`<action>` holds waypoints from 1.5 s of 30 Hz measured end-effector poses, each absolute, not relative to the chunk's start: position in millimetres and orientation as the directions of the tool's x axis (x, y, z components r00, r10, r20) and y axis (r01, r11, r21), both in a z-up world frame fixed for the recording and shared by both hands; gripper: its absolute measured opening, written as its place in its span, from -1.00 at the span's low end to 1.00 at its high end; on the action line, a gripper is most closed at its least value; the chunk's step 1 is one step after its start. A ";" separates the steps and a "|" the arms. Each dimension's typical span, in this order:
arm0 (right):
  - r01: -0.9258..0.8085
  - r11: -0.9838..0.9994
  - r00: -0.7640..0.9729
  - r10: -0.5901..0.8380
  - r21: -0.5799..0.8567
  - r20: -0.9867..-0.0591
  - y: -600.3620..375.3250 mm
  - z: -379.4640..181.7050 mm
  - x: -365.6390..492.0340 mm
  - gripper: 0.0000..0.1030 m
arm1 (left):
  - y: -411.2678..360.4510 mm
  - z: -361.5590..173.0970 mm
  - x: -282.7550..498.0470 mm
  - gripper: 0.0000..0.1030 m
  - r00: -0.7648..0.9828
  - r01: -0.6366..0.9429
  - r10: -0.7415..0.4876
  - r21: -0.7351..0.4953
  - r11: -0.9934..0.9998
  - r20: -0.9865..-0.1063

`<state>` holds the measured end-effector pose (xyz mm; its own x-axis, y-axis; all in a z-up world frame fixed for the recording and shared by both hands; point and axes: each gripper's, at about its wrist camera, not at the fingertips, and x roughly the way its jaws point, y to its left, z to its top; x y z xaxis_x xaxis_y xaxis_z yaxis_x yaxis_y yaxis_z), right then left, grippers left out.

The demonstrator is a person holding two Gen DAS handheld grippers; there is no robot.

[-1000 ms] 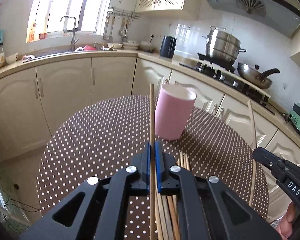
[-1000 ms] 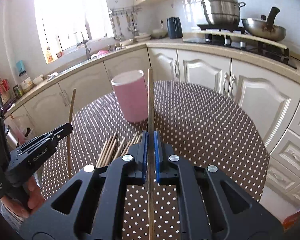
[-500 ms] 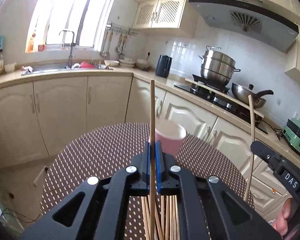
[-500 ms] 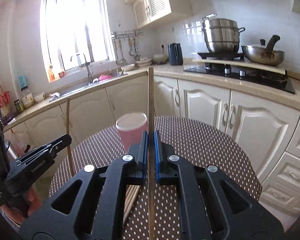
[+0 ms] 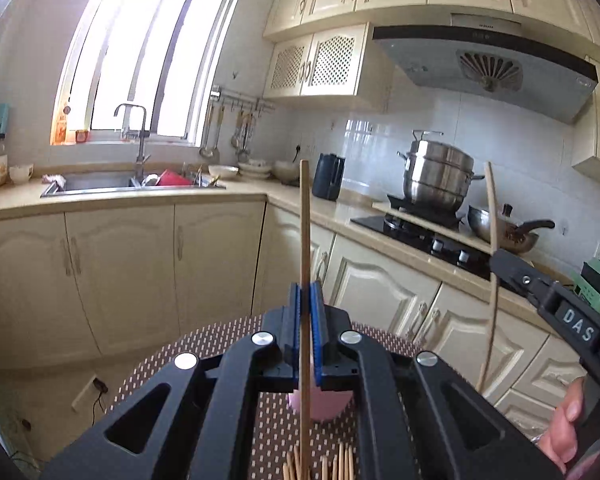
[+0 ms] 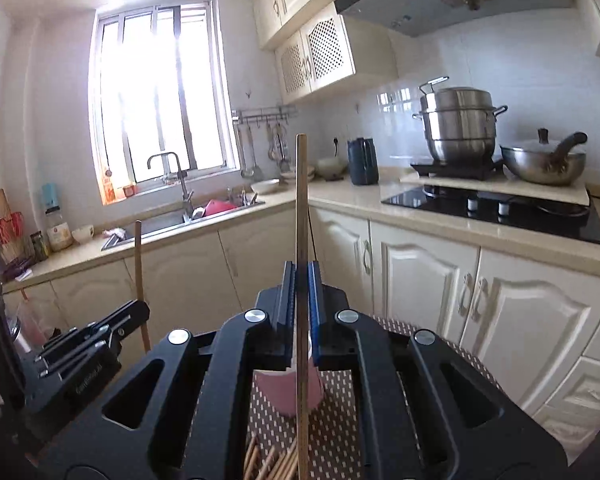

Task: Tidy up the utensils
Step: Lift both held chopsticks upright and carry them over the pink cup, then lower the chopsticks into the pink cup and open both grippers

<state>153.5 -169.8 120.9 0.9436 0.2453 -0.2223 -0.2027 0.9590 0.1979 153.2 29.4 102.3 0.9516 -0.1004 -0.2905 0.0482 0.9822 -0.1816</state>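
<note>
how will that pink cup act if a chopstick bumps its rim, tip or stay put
The pink cup looks tall, narrow and probably light, so it may tip. The chopstick in the right gripper looks thin and stiff, so it would likely push, not bend.

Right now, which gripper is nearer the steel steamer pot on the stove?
Right. The right gripper is on the stove side, toward the steamer pot; the left gripper is farther off, toward the sink.

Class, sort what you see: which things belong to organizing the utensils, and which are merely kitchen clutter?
Belong: left tongs gripping a chopstick; right tongs gripping another chopstick; loose chopsticks; pink cup.

Clutter: steamer pot; wok; kettle; sink.
</note>
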 end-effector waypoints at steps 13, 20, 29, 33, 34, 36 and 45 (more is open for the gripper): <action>-0.199 0.949 0.952 0.246 0.243 -0.183 -157.3 129.9 226.0 -0.87 | 10.7 131.8 221.5 -0.89 0.975 0.055 -0.096 -0.196 0.979 -0.202; -0.179 0.942 0.958 0.233 0.285 -0.169 -154.4 124.0 257.0 -0.87 | 3.7 120.2 259.3 -0.89 0.973 0.036 -0.080 -0.199 0.979 -0.216; -0.149 0.935 0.945 0.230 0.323 -0.230 -162.3 90.4 287.5 -0.87 | 4.1 94.4 288.4 -0.89 0.968 0.015 -0.065 -0.199 0.980 -0.243; -0.139 0.939 0.937 0.228 0.316 -0.264 -160.2 77.4 291.0 -0.87 | 4.3 84.6 293.1 -0.89 0.960 0.014 -0.068 -0.199 0.980 -0.271; -0.139 0.939 0.935 0.230 0.315 -0.272 -160.1 75.2 291.9 -0.87 | 3.5 82.9 293.1 -0.89 0.959 0.012 -0.067 -0.195 0.981 -0.275; -0.133 0.941 0.929 0.229 0.312 -0.292 -160.4 70.2 292.9 -0.87 | 1.8 77.8 291.4 -0.89 0.957 0.017 -0.068 -0.178 0.984 -0.284; -0.162 0.948 0.891 0.260 0.273 -0.373 -155.7 51.5 279.6 -0.87 | 3.3 56.6 282.0 -0.88 0.929 0.002 -0.048 -0.126 0.992 -0.366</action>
<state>279.6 -155.7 51.5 0.8906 0.2596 -0.3735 -0.1618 0.9482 0.2732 282.0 3.3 56.6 0.9295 -0.0478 -0.3658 0.0015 0.9921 -0.1258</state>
